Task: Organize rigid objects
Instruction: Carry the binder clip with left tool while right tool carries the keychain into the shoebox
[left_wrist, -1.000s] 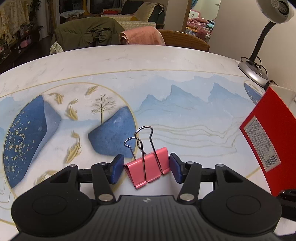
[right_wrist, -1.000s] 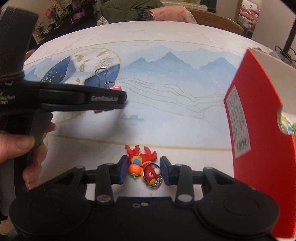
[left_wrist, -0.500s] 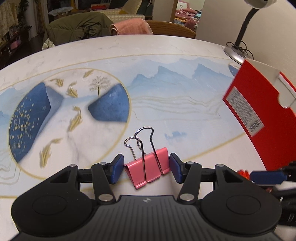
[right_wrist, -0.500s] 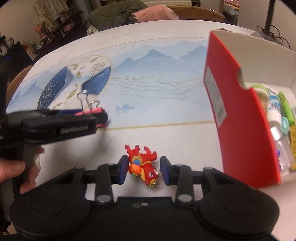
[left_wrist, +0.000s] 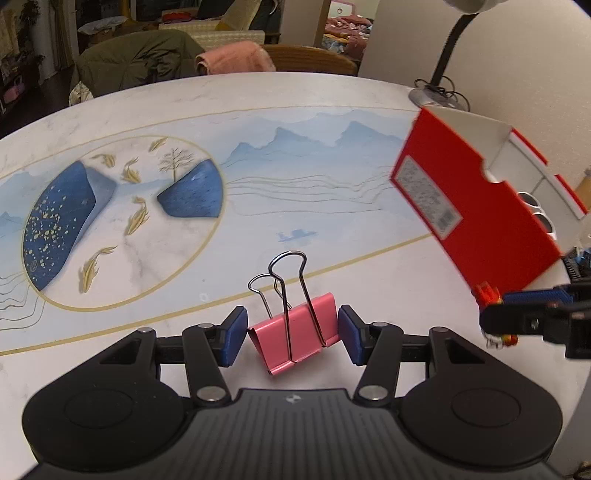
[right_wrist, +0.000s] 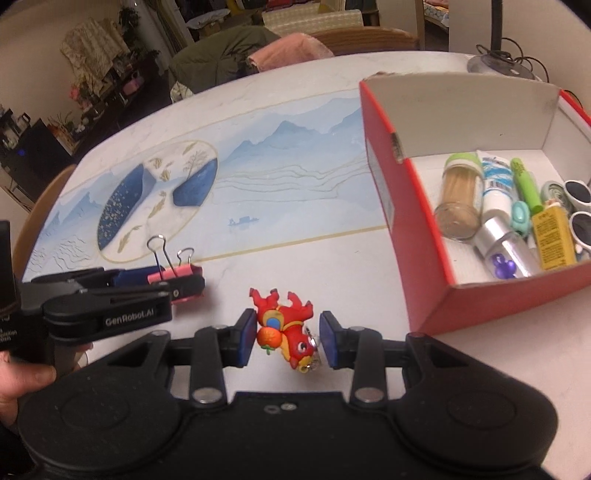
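Mid-carry. Left gripper (left_wrist: 292, 334) pinches pink binder clip (left_wrist: 295, 334); right gripper (right_wrist: 287, 339) pinches red toy keychain (right_wrist: 286, 334) — both above table (right_wrist: 332, 266). Red box (right_wrist: 424, 288) already holds several items — these two left to drop in.

My pink clip (left_wrist: 295, 334) hangs clear of the table, left of the red box (right_wrist: 402, 221) and apart from it, its two wire handles up and its folded spine low and tilted. My red toy (right_wrist: 286, 330), a little figure with an orange ball and a metal ring, hangs upside down just beside the box's near left corner. The box lies open, with a toothpick jar (right_wrist: 458, 195), tubes, a green marker and sunglasses inside.
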